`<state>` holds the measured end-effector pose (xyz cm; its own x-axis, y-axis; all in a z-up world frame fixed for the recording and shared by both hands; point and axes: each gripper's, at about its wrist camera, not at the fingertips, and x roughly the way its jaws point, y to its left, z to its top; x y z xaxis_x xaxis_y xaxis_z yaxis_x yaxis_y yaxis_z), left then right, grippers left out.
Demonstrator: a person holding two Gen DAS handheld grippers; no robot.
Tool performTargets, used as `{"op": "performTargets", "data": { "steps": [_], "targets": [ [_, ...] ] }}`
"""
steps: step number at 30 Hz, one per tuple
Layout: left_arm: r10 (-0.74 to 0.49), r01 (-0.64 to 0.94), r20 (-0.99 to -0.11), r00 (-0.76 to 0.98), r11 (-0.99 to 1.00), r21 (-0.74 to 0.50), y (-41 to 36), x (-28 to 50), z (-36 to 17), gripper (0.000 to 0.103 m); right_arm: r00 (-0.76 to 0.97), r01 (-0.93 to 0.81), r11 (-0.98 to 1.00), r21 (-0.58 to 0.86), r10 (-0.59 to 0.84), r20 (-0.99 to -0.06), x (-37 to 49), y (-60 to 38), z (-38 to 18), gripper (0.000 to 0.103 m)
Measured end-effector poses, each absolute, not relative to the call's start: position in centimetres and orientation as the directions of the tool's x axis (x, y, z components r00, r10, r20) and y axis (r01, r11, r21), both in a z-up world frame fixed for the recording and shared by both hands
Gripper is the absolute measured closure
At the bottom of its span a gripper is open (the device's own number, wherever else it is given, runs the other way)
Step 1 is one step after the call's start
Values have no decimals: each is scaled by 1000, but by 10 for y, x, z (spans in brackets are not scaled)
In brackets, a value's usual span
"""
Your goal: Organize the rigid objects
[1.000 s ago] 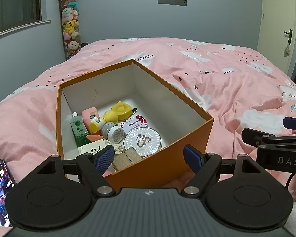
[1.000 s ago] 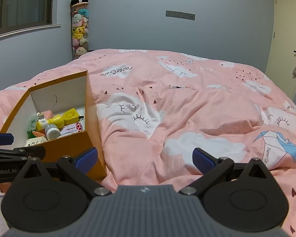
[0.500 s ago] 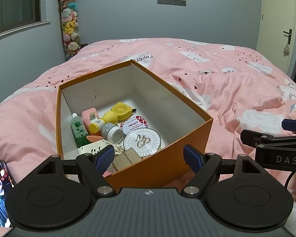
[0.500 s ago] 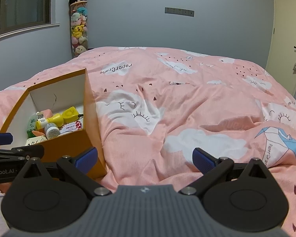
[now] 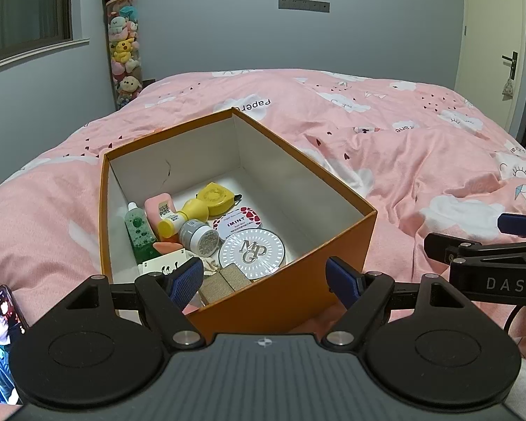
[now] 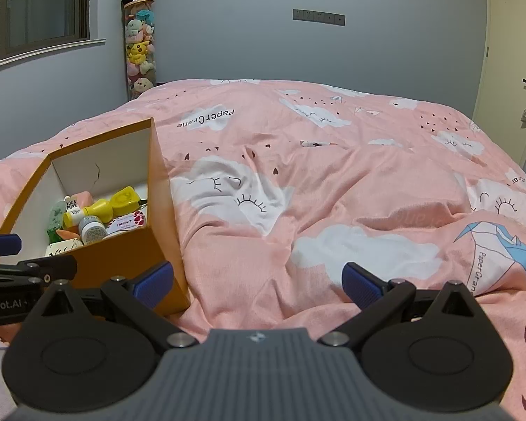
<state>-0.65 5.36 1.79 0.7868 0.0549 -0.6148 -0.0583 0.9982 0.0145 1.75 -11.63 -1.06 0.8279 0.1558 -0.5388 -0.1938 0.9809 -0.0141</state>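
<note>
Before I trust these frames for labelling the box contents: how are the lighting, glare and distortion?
Left wrist view: dim, even room light; the orange box shades its own floor, yet the round MG tin reads sharp, no glare. Right wrist view: fisheye bends the window ledge; the box wall hides some contents.

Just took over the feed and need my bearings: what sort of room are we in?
A bedroom, most likely: a bed with a pink duvet, a column of plush toys in the corner, and a door at right.
</note>
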Motion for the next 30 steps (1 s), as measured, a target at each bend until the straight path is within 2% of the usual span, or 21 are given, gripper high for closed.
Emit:
{"op": "performTargets", "data": {
  "steps": [30],
  "targets": [
    [45, -42, -603, 797, 999, 19, 58, -8, 19, 10, 823, -195, 981, -7, 160, -545, 19, -117, -12, 3]
  ]
}}
